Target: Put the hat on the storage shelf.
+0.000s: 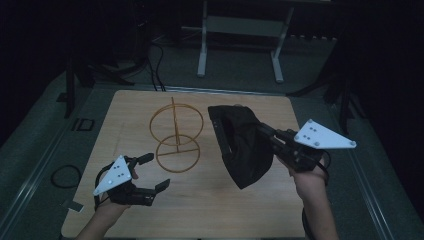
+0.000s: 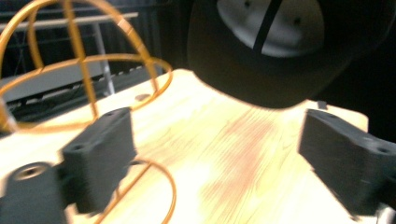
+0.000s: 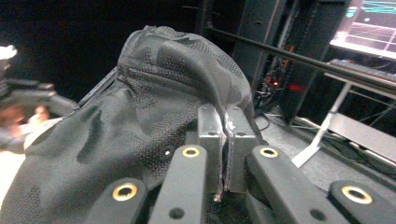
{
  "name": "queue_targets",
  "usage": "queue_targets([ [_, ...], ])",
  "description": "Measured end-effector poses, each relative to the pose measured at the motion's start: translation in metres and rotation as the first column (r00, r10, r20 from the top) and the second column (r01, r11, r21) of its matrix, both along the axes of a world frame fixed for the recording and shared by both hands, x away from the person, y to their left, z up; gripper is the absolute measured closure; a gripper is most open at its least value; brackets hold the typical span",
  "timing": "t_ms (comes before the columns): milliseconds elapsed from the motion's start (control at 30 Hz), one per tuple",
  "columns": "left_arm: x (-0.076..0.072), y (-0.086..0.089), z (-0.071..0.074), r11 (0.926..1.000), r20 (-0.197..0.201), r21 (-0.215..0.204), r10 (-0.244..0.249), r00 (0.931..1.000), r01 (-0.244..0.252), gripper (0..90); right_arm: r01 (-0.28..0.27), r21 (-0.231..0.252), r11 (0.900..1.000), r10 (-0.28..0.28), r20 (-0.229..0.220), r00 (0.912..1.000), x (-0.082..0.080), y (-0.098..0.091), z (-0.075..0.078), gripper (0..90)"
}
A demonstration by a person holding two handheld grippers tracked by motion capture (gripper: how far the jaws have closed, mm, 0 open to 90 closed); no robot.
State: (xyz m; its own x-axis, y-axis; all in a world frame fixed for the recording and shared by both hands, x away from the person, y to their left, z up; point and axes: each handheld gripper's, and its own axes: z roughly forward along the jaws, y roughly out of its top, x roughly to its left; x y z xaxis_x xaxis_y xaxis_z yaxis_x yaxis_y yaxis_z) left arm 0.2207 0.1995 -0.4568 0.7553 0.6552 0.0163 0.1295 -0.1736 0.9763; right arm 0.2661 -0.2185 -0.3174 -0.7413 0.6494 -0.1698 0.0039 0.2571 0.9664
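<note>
A pale wooden table (image 1: 200, 205) with rounded corners stands in a dark room, on a grey floor. Near the middle of the tabletop stands a gold wire stand (image 1: 176, 136): two rings on an upright rod, the lower ring resting on the wood. Everything else is placed from that stand.

To the right of the stand, lifted clear of the wood, hangs a black cap (image 1: 242, 145), its opening turned toward the stand and its lower edge drooping. The right gripper (image 1: 265, 131) grasps it: in the right gripper view the two jaws are pressed together on a fold of the cap's mesh fabric (image 3: 154, 116).

Nearer the person than the stand and to its left, the left gripper (image 1: 154, 172) hovers low over the table, its jaws spread wide with nothing between them. The left gripper view shows bare wood between the jaws, the stand at the left and the cap (image 2: 280, 51) ahead.

Beyond the stand, past the table's far edge, a light metal frame (image 1: 240, 35) stands on the floor, and dark cables (image 1: 157, 65) trail to its left. A coiled cable (image 1: 65, 176) lies on the floor left of the table.
</note>
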Motion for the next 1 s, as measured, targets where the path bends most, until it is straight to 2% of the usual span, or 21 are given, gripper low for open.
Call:
queue_targets([
  [67,0.000,0.003,-0.004,0.9999,-0.008,0.002,0.012,0.9999,-0.012,1.9,-0.001,0.000,1.0000,0.001,-0.001,1.0000,0.003,0.003,0.002,87.7],
  [100,-0.001,0.008,-0.012,0.9992,-0.032,0.002,0.039,0.9987,-0.039,1.9,0.005,-0.002,1.0000,-0.005,0.000,1.0000,0.007,0.005,0.003,87.7],
  [133,-0.002,0.011,-0.016,0.9989,-0.036,0.001,0.047,0.9983,-0.047,0.8,0.003,-0.002,1.0000,-0.003,-0.003,1.0000,0.015,0.011,0.007,87.7],
  [333,-0.011,0.023,-0.043,0.9939,-0.048,-0.011,0.109,0.9929,-0.110,0.5,0.017,-0.017,0.9997,-0.017,0.009,0.9998,0.035,0.033,0.016,87.7],
  [367,-0.011,0.025,-0.047,0.9936,-0.060,-0.019,0.111,0.9921,-0.112,0.5,0.019,-0.020,0.9996,-0.019,0.009,0.9998,0.038,0.037,0.018,87.7],
  [500,-0.014,0.031,-0.063,0.9889,-0.068,-0.026,0.144,0.9872,-0.146,0.6,0.019,-0.052,0.9985,-0.018,0.006,0.9998,0.050,0.058,0.021,87.7],
  [567,-0.014,0.033,-0.067,0.9877,-0.065,-0.008,0.156,0.9856,-0.156,0.6,0.010,-0.069,0.9975,-0.010,0.000,0.9999,0.055,0.070,0.022,87.7],
  [700,-0.014,0.036,-0.070,0.9869,-0.062,-0.022,0.158,0.9854,-0.160,0.6,-0.030,-0.106,0.9939,0.028,-0.020,0.9994,0.062,0.095,0.020,87.6],
  [733,-0.013,0.036,-0.071,0.9875,-0.063,-0.014,0.156,0.9858,-0.157,0.6,-0.038,-0.113,0.9929,0.036,-0.023,0.9991,0.064,0.099,0.019,87.6],
  [1000,-0.013,0.033,-0.076,0.9879,-0.068,-0.002,0.155,0.9856,-0.155,0.7,-0.117,-0.152,0.9814,0.105,-0.088,0.9906,0.077,0.137,0.006,87.5],
])
